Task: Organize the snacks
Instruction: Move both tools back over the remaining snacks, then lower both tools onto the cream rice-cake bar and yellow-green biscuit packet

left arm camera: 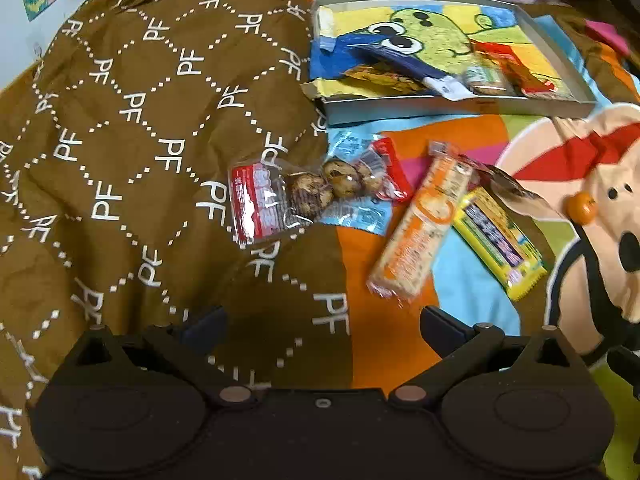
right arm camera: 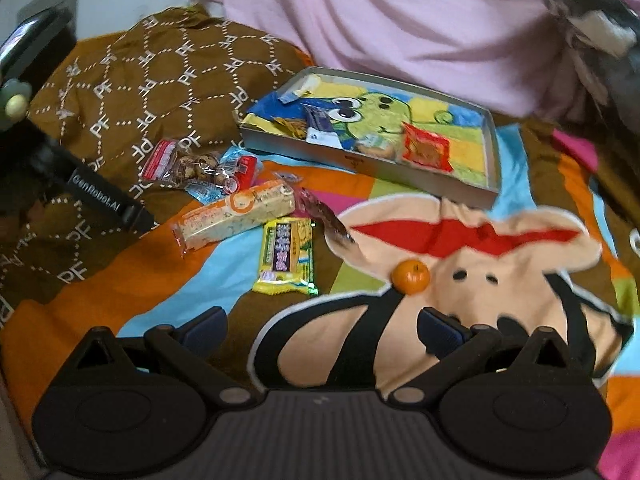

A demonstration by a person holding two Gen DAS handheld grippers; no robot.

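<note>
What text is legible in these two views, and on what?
"PF": repeated in white all over the brown cloth.
"enRobot.AI": white, on the black bar at the left of the right wrist view; its first letters are cut off or hidden.
Print on the yellow packet, the orange bar wrapper and the red-labelled cookie bag: too blurred to read.

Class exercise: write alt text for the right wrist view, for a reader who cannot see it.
An open right gripper hovers empty over a cartoon blanket scattered with wrapped snacks and a small orange. Behind lies a shallow tray already holding several snack packets.
</note>
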